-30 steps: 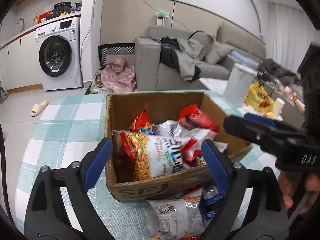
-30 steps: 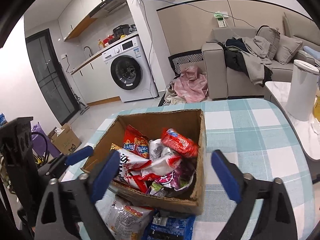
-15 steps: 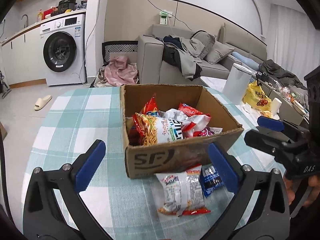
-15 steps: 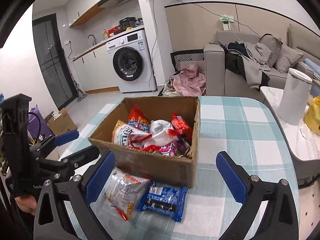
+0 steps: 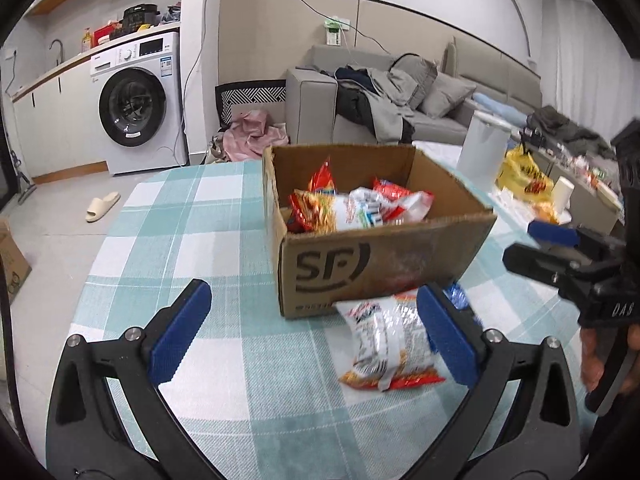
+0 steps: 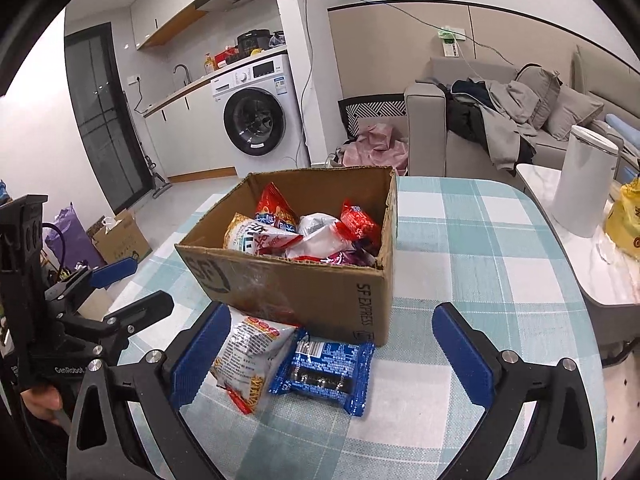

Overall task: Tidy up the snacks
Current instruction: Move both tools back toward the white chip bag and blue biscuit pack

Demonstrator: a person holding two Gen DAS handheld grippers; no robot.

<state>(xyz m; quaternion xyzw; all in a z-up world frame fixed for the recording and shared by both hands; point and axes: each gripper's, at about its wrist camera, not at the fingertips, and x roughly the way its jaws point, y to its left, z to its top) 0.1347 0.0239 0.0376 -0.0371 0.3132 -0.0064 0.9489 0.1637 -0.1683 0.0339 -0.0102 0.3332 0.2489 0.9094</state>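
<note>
A teal-checked tabletop (image 6: 480,240) carries a cardboard box (image 6: 320,292) near its middle. Washing machine (image 6: 256,116) and sofa (image 6: 440,128) stand beyond. Both the left tool (image 5: 316,332) and right tool (image 6: 328,352) gape released, empty.

Left gripper (image 5: 316,336) angled down over the table, jaws spread wide after just opening, nothing pressed between the blue pads (image 5: 180,334). Right gripper (image 6: 332,354) tilted down likewise, jaws wide apart, pads clear of anything. Each is hand-held: fingers (image 6: 38,402) on the left handle, right hand (image 5: 608,356) at its grip.
</note>
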